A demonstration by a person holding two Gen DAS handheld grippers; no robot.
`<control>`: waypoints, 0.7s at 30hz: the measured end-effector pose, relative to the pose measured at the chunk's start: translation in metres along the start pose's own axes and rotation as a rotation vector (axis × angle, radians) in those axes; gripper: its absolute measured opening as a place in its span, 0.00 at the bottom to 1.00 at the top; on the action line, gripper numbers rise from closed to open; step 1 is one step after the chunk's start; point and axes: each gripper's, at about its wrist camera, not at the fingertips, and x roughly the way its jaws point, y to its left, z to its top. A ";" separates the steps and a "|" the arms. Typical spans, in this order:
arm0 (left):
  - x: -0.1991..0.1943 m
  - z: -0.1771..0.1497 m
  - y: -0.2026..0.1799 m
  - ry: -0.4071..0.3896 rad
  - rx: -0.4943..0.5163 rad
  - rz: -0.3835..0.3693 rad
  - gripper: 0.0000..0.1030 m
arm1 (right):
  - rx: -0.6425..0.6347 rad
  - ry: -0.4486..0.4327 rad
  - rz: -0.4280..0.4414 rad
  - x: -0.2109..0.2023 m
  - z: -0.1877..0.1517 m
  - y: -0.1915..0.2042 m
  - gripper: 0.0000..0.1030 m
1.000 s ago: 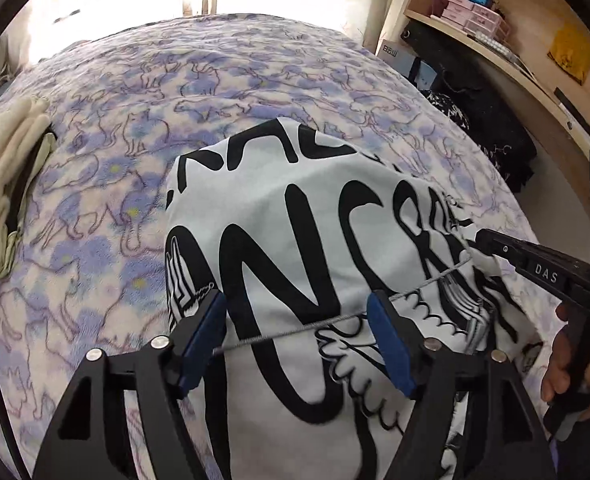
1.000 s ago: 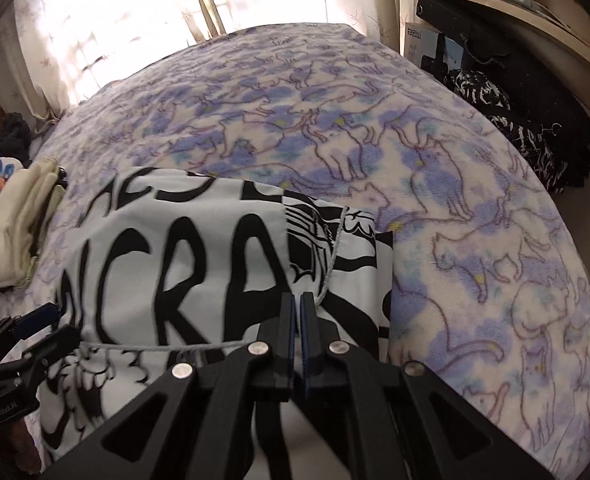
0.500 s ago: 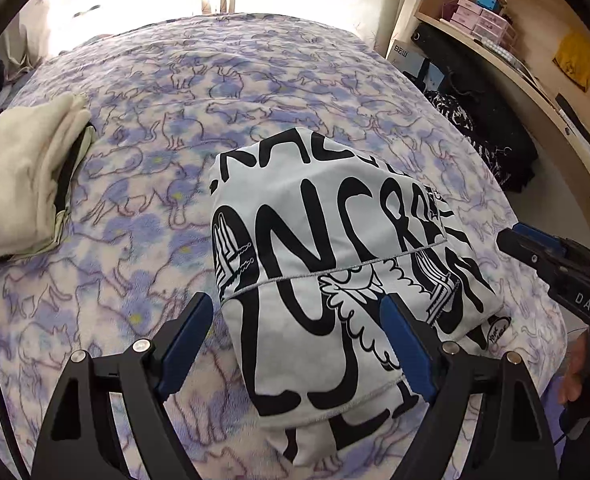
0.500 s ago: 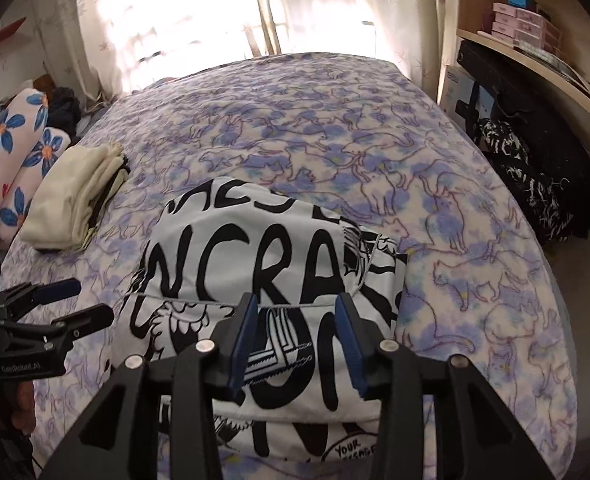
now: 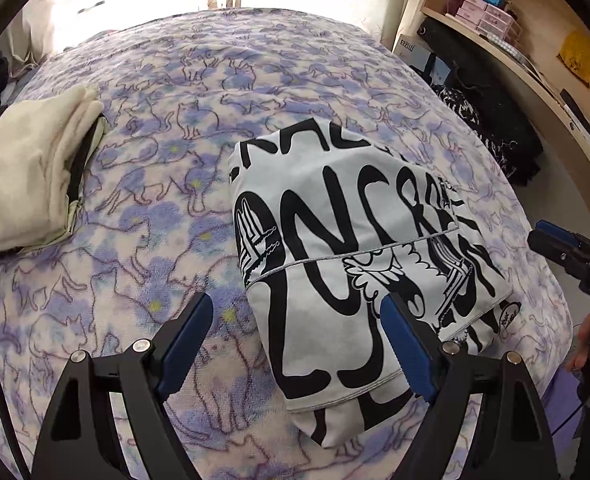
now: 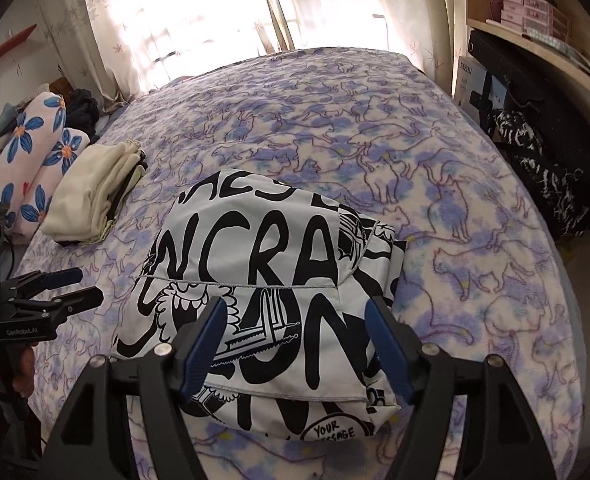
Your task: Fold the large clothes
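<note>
where the bed [image 5: 295, 80] nears its front edge, a folded white garment with black lettering [image 5: 355, 248] is laid flat. left gripper [image 5: 295, 344] and right gripper [image 6: 295, 340] are held above it, jaws spread wide, nothing gripped. folded cream clothes [image 6: 95, 192] are stacked well apart.

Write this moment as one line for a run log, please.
garment: black-and-white printed garment folded on bed | left gripper: open, empty | right gripper: open, empty
</note>
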 end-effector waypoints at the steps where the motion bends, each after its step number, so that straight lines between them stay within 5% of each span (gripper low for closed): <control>1: 0.004 0.000 0.002 0.010 -0.008 -0.004 0.82 | 0.007 -0.008 0.015 0.002 0.000 -0.005 0.69; 17: 0.082 -0.009 0.016 0.194 -0.121 -0.174 0.82 | 0.246 0.119 0.156 0.071 -0.012 -0.095 0.69; 21: 0.094 -0.010 0.018 0.182 -0.142 -0.199 0.91 | 0.262 0.176 0.198 0.094 -0.019 -0.105 0.69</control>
